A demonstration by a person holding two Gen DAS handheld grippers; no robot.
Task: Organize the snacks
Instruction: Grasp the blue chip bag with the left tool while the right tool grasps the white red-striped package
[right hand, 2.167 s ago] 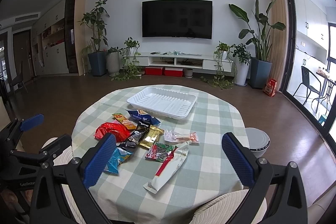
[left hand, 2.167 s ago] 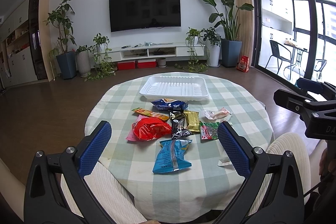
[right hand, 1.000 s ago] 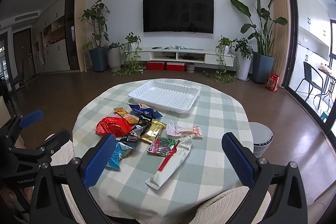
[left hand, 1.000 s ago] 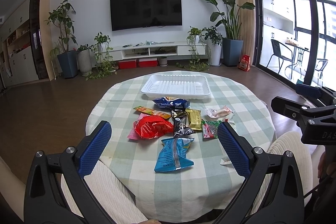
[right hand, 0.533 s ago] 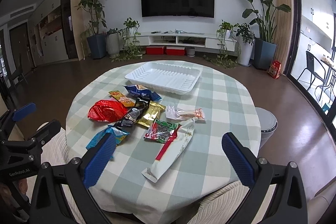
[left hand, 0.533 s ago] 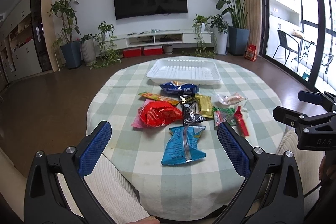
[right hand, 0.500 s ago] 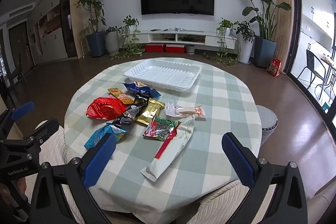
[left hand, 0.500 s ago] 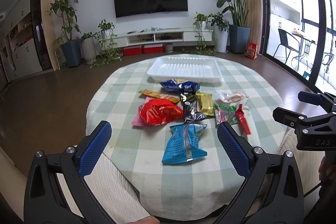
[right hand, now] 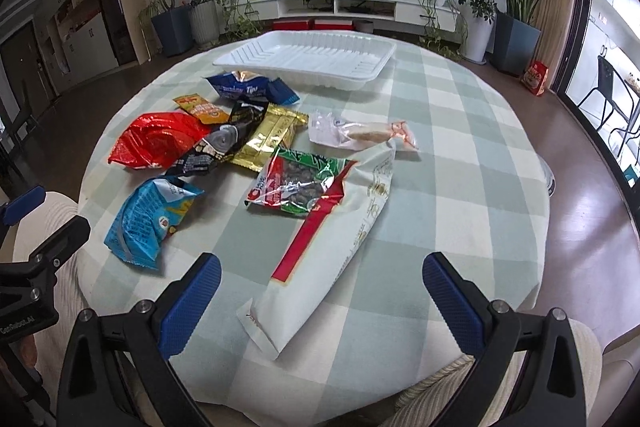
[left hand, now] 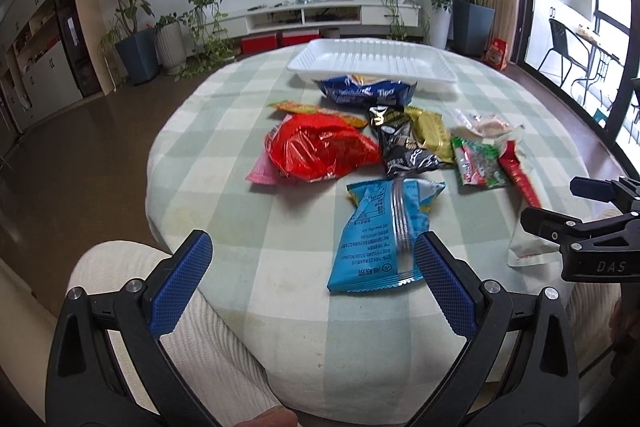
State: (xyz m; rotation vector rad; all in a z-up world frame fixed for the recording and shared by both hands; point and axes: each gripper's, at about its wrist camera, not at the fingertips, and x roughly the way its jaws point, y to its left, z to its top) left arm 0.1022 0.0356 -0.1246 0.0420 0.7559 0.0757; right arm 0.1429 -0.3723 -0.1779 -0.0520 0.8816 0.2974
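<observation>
now both wide-open grippers, left and right, have advanced toward the snack packets; white tray empty, sorting unstarted.

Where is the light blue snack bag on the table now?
The light blue snack bag lies at the table's near edge, nearest the left tool, just in front of the red bag and the black packet.

The red packet hides most of a pink packet; its print cannot be read.
</observation>
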